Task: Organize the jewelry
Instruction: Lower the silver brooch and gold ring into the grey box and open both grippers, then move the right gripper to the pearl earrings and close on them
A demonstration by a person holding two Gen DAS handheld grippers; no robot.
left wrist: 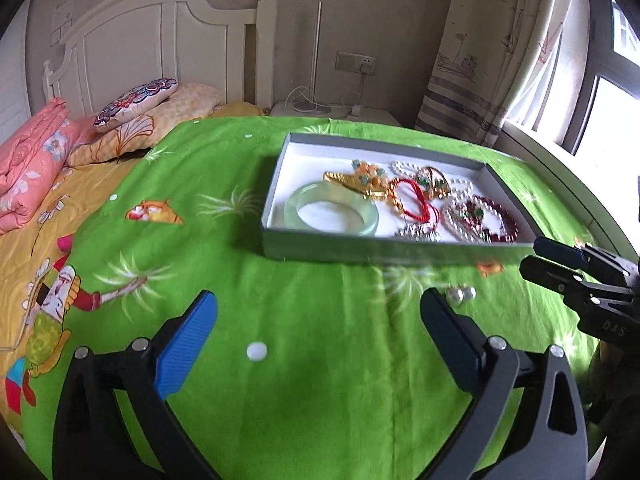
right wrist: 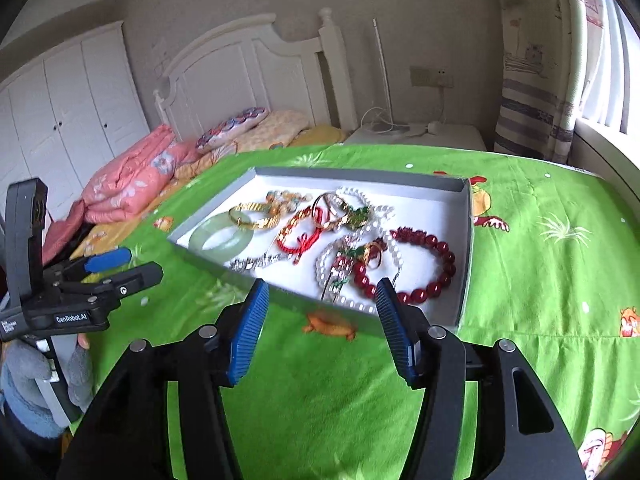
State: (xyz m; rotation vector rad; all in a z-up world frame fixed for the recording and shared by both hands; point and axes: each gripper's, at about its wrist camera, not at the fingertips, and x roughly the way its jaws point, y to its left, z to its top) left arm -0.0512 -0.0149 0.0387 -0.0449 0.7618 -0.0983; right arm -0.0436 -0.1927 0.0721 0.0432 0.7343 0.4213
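Both the left gripper and right gripper are held agape and empty above the green cloth, the jewelry-filled tray being seen toward twelve o'clock.

Bangle lies left of bracelets in tray.

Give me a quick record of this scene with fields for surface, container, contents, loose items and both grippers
Surface: green cartoon-print cloth
Container: shallow grey cardboard tray with white lining
Contents: pale green jade bangle, dark red bead bracelet, red cord bracelet, gold bangle, white pearl strands
Loose items: small silver earrings on the cloth
Left gripper: open, empty
Right gripper: open, empty
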